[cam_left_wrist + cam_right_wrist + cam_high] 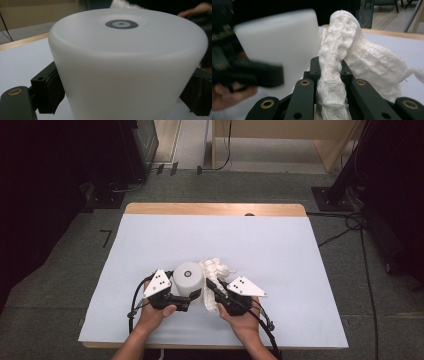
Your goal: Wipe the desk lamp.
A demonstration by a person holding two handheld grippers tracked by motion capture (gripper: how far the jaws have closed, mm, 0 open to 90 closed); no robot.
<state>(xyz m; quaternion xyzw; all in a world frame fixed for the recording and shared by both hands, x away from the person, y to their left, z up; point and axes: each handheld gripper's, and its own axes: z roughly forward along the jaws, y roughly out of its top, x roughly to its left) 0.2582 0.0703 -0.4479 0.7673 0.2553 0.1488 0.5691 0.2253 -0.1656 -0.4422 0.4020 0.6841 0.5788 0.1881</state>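
The white cup point(189, 277) is set upside down on the white table point(280, 250), near its front edge, at about six o'clock of the tabletop. It is clasped low on its sides by the left gripper point(196, 295), a black jaw being pressed against each flank in the left gripper view. The white cloth point(215, 270) is bunched just beside the cup, at its three o'clock. A fold of it is pinched tight by the right gripper point(210, 285), whose jaws are clenched on it.
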